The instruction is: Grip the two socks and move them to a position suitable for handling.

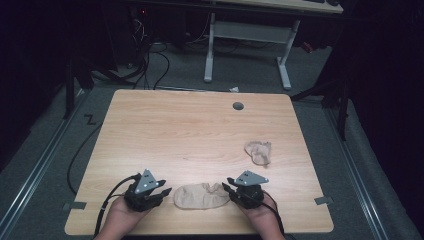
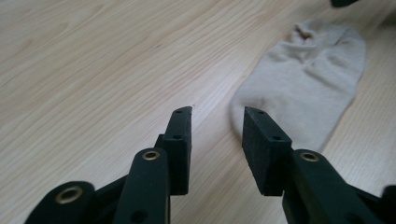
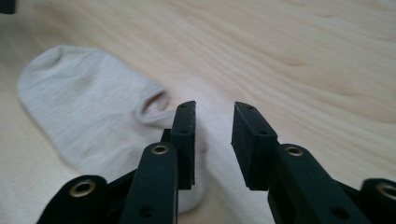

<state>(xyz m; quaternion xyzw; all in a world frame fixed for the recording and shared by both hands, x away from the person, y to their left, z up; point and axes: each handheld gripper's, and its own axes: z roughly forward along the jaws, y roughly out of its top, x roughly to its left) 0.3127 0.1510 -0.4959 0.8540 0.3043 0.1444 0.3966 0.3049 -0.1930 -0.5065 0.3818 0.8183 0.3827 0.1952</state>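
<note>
Flat sock (image 1: 200, 196): lies spread on the counter (image 1: 190, 130) near its front edge, between the 2 grippers, toe toward the left one, cuff toward the right one.
Left gripper (image 1: 162, 192): fingers (image 2: 181, 140) parted to a middling gap, nothing between them; the sock's toe sits just ahead and to one side.
Right gripper (image 1: 226, 188): fingers (image 3: 184, 140) likewise parted and empty, hanging over the sock's cuff end.
Second sock (image 1: 258, 151): crumpled, well apart toward the counter's right side.
Risk 1: I'd judge a closing finger could pinch only 1 layer of the thin knit, so the sock would drag and bunch rather than lift.
Risk 2: the left fingers sit beside the toe, not over it; closing there may catch bare wood.
Risk 3: pulling both ends unevenly may twist the sock.
Materials: sock is soft, beige, fine-ribbed, limp; counter is smooth pale wood grain; fingers are black, blocky, with flat matte pads.
</note>
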